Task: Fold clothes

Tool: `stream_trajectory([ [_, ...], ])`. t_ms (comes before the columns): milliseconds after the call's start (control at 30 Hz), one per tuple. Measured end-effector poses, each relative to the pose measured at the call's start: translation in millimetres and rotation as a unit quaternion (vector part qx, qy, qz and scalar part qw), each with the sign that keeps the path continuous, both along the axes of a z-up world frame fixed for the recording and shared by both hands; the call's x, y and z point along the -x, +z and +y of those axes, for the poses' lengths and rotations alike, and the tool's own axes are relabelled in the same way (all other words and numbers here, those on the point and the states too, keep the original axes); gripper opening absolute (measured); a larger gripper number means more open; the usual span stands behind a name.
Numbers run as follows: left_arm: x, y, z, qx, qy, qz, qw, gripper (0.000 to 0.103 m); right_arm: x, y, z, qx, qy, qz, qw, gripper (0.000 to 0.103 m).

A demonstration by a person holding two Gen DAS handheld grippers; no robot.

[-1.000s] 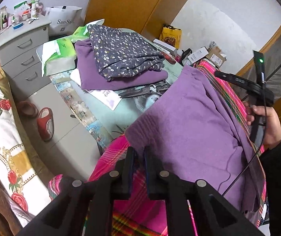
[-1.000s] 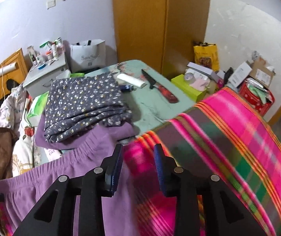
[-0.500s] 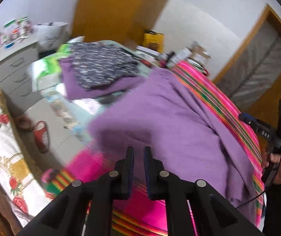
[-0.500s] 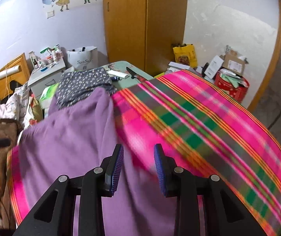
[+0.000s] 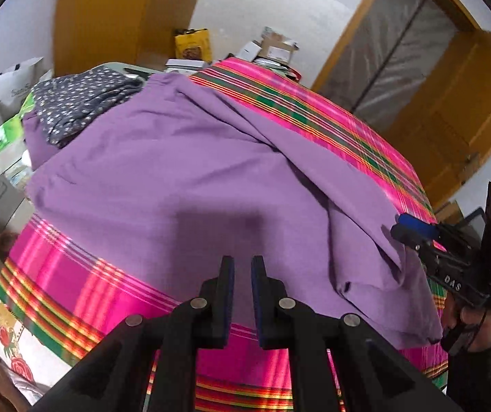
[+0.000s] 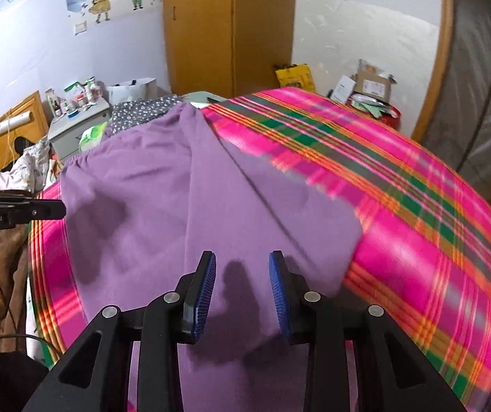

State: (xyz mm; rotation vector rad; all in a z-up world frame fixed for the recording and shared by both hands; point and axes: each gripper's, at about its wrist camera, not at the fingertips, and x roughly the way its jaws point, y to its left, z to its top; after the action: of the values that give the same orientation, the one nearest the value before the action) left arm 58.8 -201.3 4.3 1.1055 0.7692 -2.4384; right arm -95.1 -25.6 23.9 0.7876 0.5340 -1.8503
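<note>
Purple garment point(image 5: 183, 178) spread flat over the pink plaid cover point(image 5: 331, 127); both tools hover above it, empty.

Left tool point(image 5: 242, 295) at 6 o'clock of its view, jaws a narrow slit apart with nothing between them; right tool point(image 6: 242, 292) at 6 o'clock of its own view, jaws clearly parted over the cloth, gripping nothing; the garment's gathered waistband point(image 6: 84, 161) lies toward 10 o'clock there; a folded dark floral garment point(image 5: 80, 103) sits beyond it at 10 o'clock in the left view; yellow bag point(image 6: 295, 75) by the wall at 1 o'clock.
</note>
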Motion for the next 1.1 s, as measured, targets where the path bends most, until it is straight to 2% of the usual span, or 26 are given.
stream_trajectory([
  [133, 12, -8, 14, -0.001, -0.019, -0.011, 0.9997, 0.010, -10, -9, 21, 0.007, -0.026, -0.020, 0.999, 0.033],
  [300, 21, -18, 20, -0.001, -0.032, -0.023, 0.9992, 0.010, -17, -19, 43, 0.028, -0.060, -0.071, 0.995, 0.034],
  [500, 30, -24, 23, 0.002, -0.045, -0.025, 0.9986, 0.010, -28, -25, 42, 0.049, -0.048, -0.112, 0.991, 0.035],
  [633, 33, -25, 30, 0.013, -0.055, -0.025, 0.9981, 0.010, -29, -28, 35, 0.048, -0.055, -0.109, 0.991, 0.035],
  [800, 39, -32, 38, 0.017, -0.070, -0.031, 0.9969, 0.010, -25, -22, 36, 0.066, -0.067, -0.095, 0.991, 0.009],
  [900, 41, -36, 38, 0.015, -0.073, -0.036, 0.9966, 0.010, -17, -13, 38, 0.080, -0.081, -0.078, 0.990, 0.007],
  [1100, 41, -36, 36, 0.015, -0.077, -0.030, 0.9965, 0.010, 9, 19, 34, 0.091, -0.094, -0.003, 0.991, 0.004],
])
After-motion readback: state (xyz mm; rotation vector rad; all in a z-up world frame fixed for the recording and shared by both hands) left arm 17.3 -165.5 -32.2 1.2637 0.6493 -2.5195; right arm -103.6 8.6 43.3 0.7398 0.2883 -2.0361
